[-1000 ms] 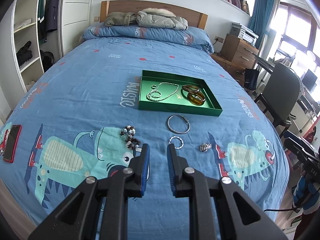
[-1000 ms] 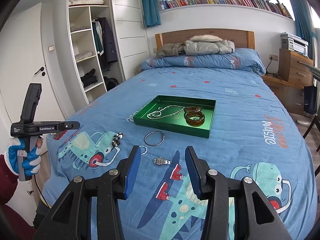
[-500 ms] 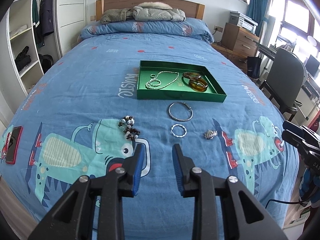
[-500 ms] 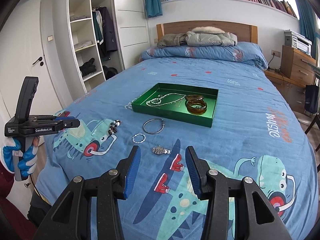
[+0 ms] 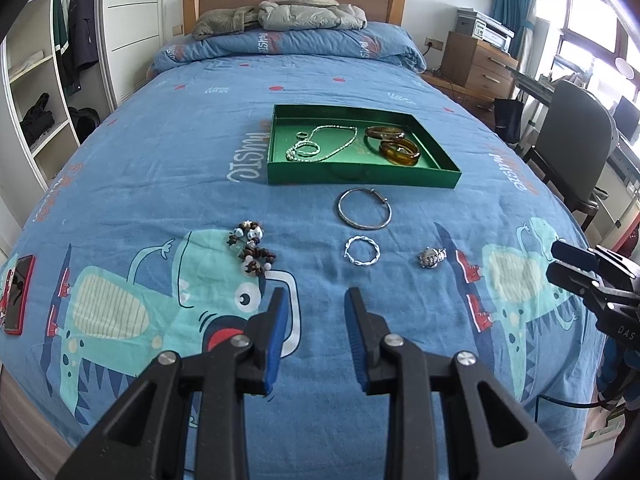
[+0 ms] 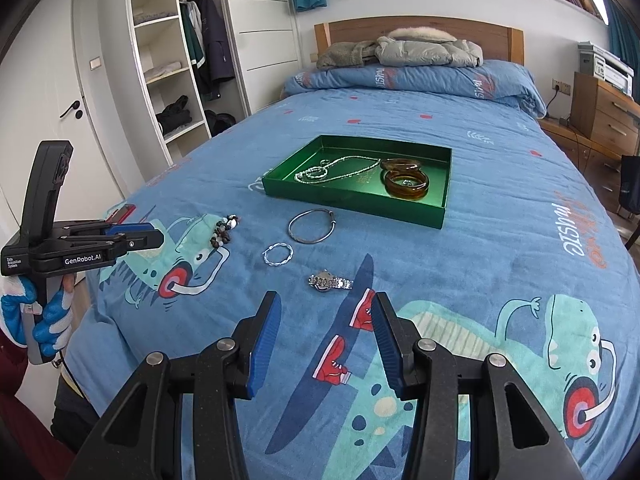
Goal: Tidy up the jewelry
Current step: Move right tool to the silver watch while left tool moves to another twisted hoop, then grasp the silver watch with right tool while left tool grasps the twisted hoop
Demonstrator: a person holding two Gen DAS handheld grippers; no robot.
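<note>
A green tray (image 5: 360,178) (image 6: 352,204) on the blue bed holds a silver necklace (image 5: 320,146) and two amber bangles (image 5: 400,151) (image 6: 406,184). On the bedspread in front of it lie a silver bangle (image 5: 364,214) (image 6: 311,226), a twisted silver bracelet (image 5: 362,252) (image 6: 277,255), a bead bracelet (image 5: 252,250) (image 6: 223,232) and a silver watch (image 5: 432,257) (image 6: 330,281). My left gripper (image 5: 314,300) is open and empty, above the bedspread short of the twisted bracelet. My right gripper (image 6: 324,308) is open and empty, just short of the watch.
A red phone (image 5: 18,294) lies at the bed's left edge. A wardrobe with shelves (image 6: 172,80) stands left, a wooden dresser (image 5: 480,64) and an office chair (image 5: 576,148) right. Pillows and a jacket (image 5: 280,16) lie at the headboard.
My left gripper has opened wider and pulled back from the jewelry, with the view rising. My right gripper has stayed open and shifted slightly toward the watch.
</note>
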